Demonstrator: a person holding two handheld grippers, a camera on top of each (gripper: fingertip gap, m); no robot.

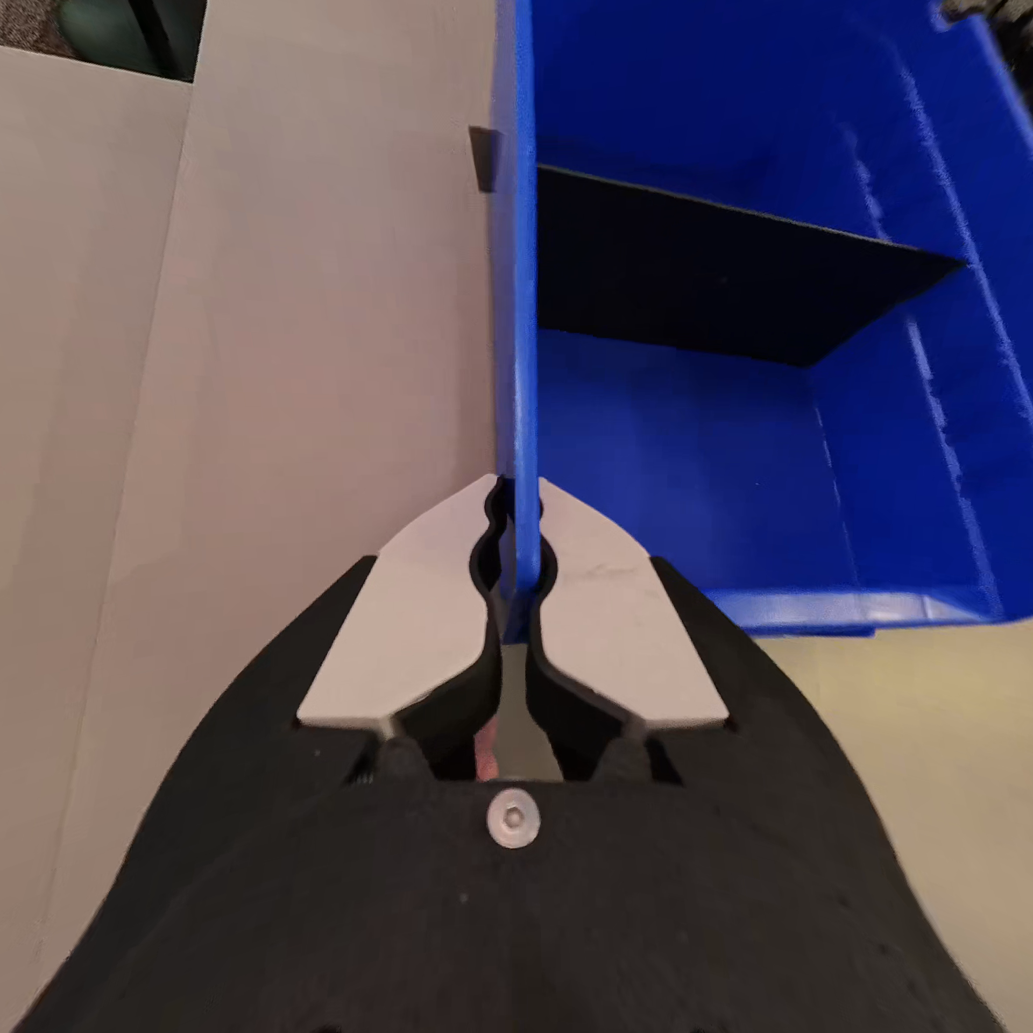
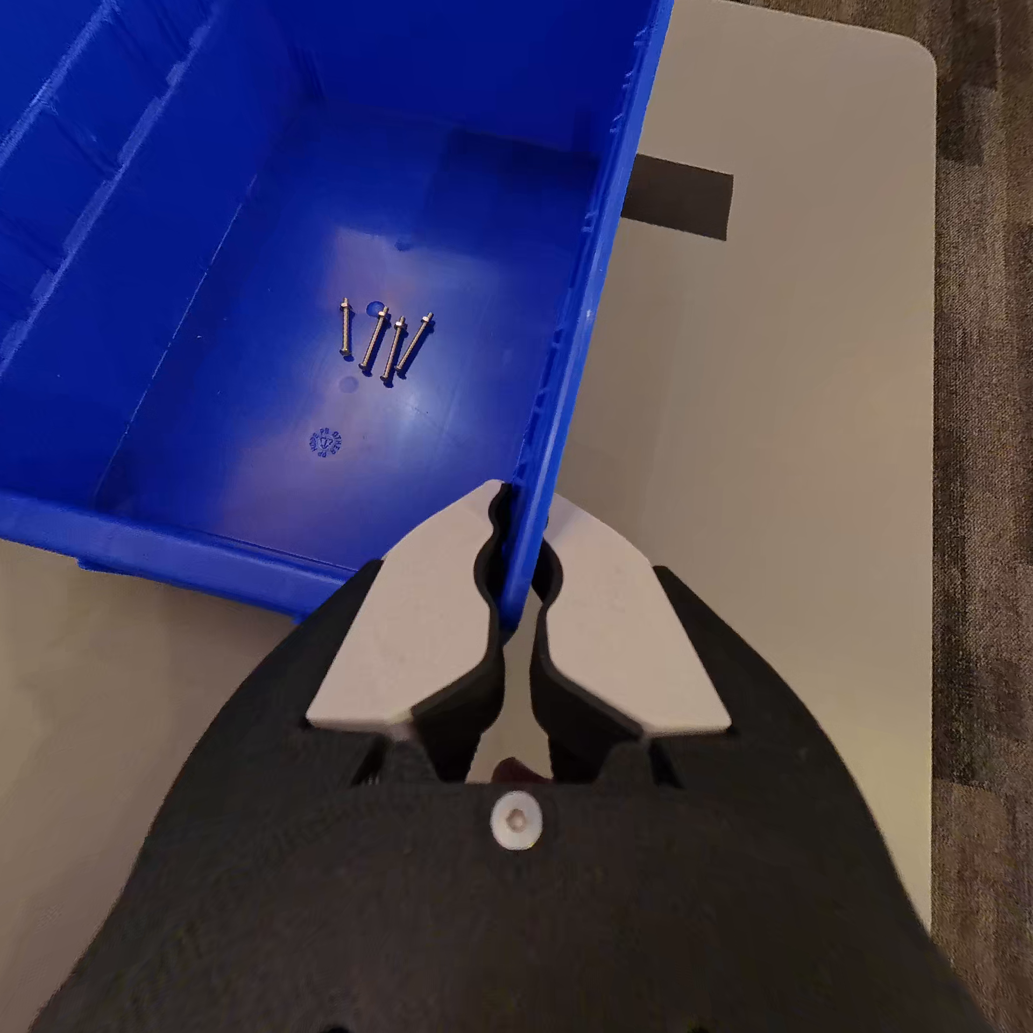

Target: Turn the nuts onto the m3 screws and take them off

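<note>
A blue plastic bin stands on a pale table. My left gripper is shut on the bin's left wall, one pad on each side of the rim. My right gripper is shut on the bin's right wall near its front corner. Several thin metal screws with nuts on their far ends lie side by side on the bin floor in the right wrist view. Neither gripper touches the screws.
A black divider crosses the bin in the left wrist view. A dark tape strip lies on the table beside the bin. The table's right edge and rounded corner border a dark carpet. The grippers' ends are close to 90 centimeters from one another.
</note>
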